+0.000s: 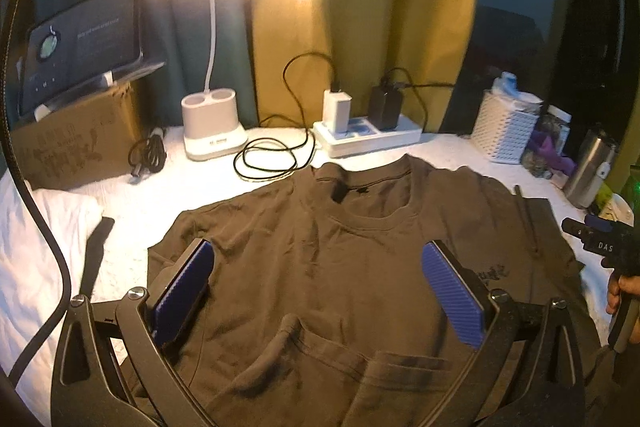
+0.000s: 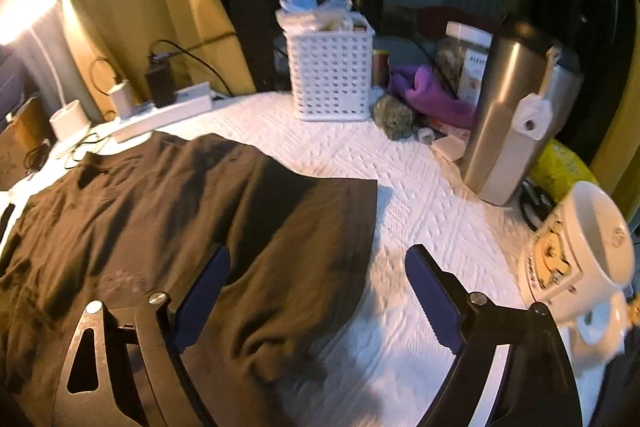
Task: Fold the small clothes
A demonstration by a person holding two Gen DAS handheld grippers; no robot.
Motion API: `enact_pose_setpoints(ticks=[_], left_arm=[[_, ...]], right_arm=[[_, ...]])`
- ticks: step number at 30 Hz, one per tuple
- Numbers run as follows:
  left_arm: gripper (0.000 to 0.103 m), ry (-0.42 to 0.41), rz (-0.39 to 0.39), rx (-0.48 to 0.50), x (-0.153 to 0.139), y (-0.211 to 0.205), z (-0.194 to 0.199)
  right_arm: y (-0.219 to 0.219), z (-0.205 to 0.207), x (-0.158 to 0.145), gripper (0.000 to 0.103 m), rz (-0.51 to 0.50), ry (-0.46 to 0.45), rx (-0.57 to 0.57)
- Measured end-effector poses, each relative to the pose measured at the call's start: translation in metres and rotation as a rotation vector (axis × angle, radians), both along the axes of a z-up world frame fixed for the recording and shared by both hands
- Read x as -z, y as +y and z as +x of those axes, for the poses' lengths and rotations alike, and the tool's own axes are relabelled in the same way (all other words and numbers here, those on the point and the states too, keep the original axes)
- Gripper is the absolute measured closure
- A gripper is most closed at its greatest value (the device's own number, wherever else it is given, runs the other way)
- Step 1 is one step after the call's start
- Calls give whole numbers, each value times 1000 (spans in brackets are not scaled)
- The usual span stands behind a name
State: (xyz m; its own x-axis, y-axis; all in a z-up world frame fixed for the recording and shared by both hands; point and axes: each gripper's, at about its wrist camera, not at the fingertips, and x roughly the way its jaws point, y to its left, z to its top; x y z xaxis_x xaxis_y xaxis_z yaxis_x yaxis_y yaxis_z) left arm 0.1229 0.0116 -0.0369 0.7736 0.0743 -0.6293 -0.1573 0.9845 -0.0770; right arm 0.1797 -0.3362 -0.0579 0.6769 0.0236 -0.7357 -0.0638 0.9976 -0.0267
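Note:
A dark olive-brown T-shirt (image 1: 320, 251) lies spread on the white textured cover (image 2: 420, 195), its collar (image 1: 372, 211) toward the far side. The cloth nearest the camera is rumpled into a raised fold (image 1: 280, 343). My left gripper (image 1: 318, 247) hovers over the shirt's chest, jaws wide open, nothing between the blue pads (image 1: 452, 291). My right gripper (image 2: 318, 253) is open above the shirt's right sleeve (image 2: 312, 227); its left finger is over the cloth and its right one over bare cover. A hand (image 1: 620, 291) shows at the right edge of the left wrist view.
At the back stand a lit desk lamp (image 1: 212, 131), a power strip with chargers (image 1: 368, 135), looped cables (image 1: 268, 159) and a cardboard box (image 1: 76, 143) bearing a tablet. To the right are a white basket (image 2: 330, 75), a steel tumbler (image 2: 516, 115) and a mug (image 2: 584, 247).

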Motion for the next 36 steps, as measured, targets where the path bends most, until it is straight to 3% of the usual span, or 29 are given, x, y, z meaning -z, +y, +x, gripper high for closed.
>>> enact_pose_setpoints(ticks=[7, 12, 18, 20, 22, 25, 26, 30, 36], left_arm=[[0, 41, -7, -20, 15, 9, 23], [0, 61, -22, -32, 25, 18, 36], [0, 64, -38, -41, 31, 28, 39], [0, 62, -47, -41, 31, 31, 38], [0, 64, -55, -37, 32, 33, 37], [0, 57, -65, -31, 31, 35, 36], [0, 54, -67, -28, 30, 36, 35], [0, 42, -71, -21, 26, 40, 31], [0, 38, -90, -31, 26, 55, 18]], right_arm=[[-8, 40, 25, 20, 16, 55, 19], [-13, 54, 40, 33, 40, 98, 42], [-8, 60, 44, 35, 11, 89, 38], [-6, 60, 44, 51, -6, 87, 37], [-3, 60, 44, 59, -6, 86, 22], [0, 61, 43, 92, -6, 86, 0], [-1, 61, 43, 96, 7, 87, 0], [2, 59, 35, 99, 35, 75, 9], [25, 46, -4, 99, 19, -9, -17]])
